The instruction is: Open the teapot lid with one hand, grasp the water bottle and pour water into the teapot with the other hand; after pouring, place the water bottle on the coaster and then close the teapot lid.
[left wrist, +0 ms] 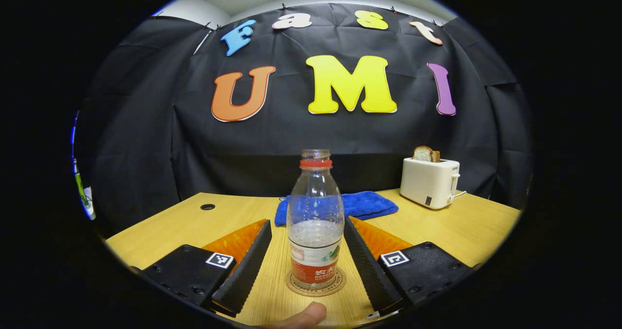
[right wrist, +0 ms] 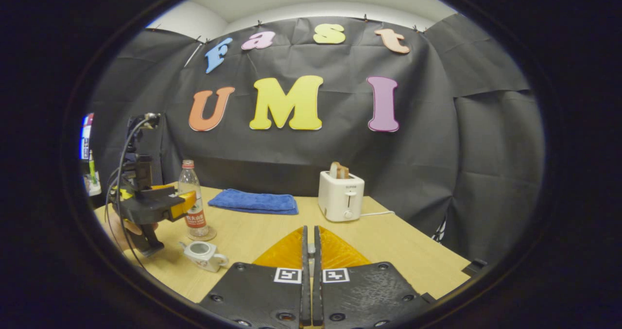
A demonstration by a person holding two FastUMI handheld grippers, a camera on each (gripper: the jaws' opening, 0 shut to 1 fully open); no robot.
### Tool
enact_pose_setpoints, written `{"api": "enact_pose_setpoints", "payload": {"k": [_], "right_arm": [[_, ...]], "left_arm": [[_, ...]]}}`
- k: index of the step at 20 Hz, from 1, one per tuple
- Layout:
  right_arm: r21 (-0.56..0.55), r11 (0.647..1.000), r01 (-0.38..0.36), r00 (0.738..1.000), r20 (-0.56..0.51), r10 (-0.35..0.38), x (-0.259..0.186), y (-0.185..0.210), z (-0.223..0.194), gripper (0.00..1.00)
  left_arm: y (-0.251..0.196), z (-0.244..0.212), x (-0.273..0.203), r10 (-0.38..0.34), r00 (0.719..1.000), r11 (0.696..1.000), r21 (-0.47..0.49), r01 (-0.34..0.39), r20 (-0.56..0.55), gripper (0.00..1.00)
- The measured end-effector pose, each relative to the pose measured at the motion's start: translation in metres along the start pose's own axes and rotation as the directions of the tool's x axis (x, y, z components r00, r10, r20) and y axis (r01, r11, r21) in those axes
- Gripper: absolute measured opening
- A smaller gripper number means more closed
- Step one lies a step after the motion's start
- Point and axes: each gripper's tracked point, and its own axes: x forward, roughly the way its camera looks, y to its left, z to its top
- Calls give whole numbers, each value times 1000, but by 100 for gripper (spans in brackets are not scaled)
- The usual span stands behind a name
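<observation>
Left tongs (left wrist: 306, 251): held apart, one finger (left wrist: 245, 266) on each side of the water bottle (left wrist: 315, 222); a gap is seen at the left finger, while contact at the right finger cannot be told. In the right gripper view these tongs (right wrist: 187, 203) are seen at the far left, level with the bottle, gripped by a hand (right wrist: 119, 229).
Right tongs (right wrist: 309, 270): brought together, with only a thin slit left between the fingers and nothing held; kept low over the table (right wrist: 398, 251).
Water bottle: stood upright on the coaster (left wrist: 316, 286), uncapped, partly filled with water, a red ring at the neck and a label around the lower body.
Coaster: a round disc laid flat on the table, directly under the bottle.
Teapot (right wrist: 204, 254): a small white pot set on the table just in front of the bottle; its top is seen open, with no lid on it.
Thumb tip (left wrist: 303, 317): seen at the bottom edge of the left gripper view.
Blue cloth (left wrist: 357, 204): laid flat behind the bottle.
Toaster (left wrist: 430, 181): white, placed at the back right of the table, with bread (left wrist: 425, 154) standing in its slots.
</observation>
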Motion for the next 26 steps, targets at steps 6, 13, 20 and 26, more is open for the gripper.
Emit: {"api": "enact_pose_setpoints", "payload": {"k": [6, 13, 20, 26], "right_arm": [[-9, 999, -31, 999, -13, 31, 2, 18, -9, 1], [-14, 992, -128, 992, 9, 128, 9, 57, -19, 1], [32, 972, -234, 969, -72, 236, 27, 96, -44, 1], [81, 942, -327, 943, -37, 331, 27, 144, -31, 1]], "left_arm": [[24, 15, -52, 57, 998, 997, 52, -58, 16, 94], [55, 33, -126, 134, 988, 987, 82, -140, 81, 99], [61, 35, -169, 119, 992, 981, 150, -122, 32, 97], [59, 43, -183, 80, 997, 989, 124, -80, 10, 98]]}}
